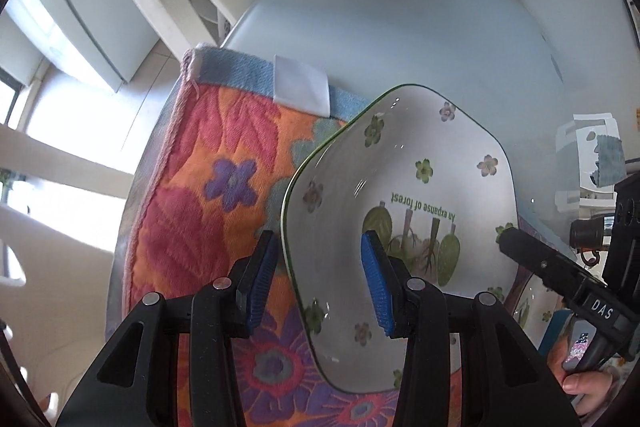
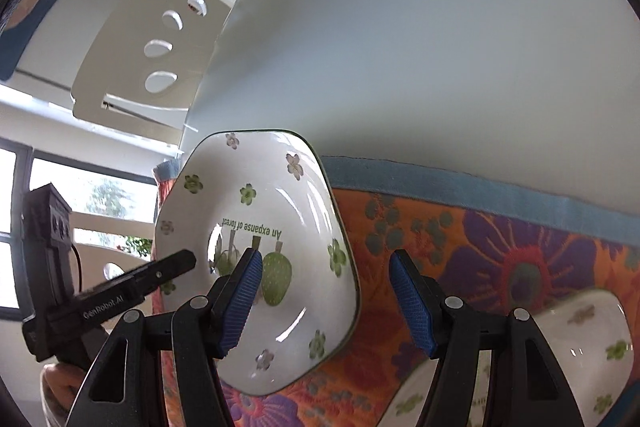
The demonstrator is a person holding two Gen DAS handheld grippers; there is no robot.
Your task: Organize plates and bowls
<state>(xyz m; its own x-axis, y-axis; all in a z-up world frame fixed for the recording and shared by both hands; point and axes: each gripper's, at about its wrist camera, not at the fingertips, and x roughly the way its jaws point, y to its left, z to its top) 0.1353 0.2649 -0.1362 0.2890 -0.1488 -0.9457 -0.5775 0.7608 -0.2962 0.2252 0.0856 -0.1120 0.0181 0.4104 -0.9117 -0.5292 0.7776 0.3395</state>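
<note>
Left wrist view: left gripper (image 1: 320,281) fingers are spread wide, straddling the near rim of the floral bowl (image 1: 404,195), not yet closed on it. Right gripper (image 2: 326,301) is likewise open, one pad inside the bowl, one outside over the patterned towel (image 2: 500,251); no grip is seen. Bowl is tilted on the towel on the glass table (image 2: 400,47); what props it cannot be told. A second bowl (image 2: 580,339) lies just beside. Risk: bowl could be tipped or slid off glazed pads, knocked into its neighbour, if closed unevenly.
</note>
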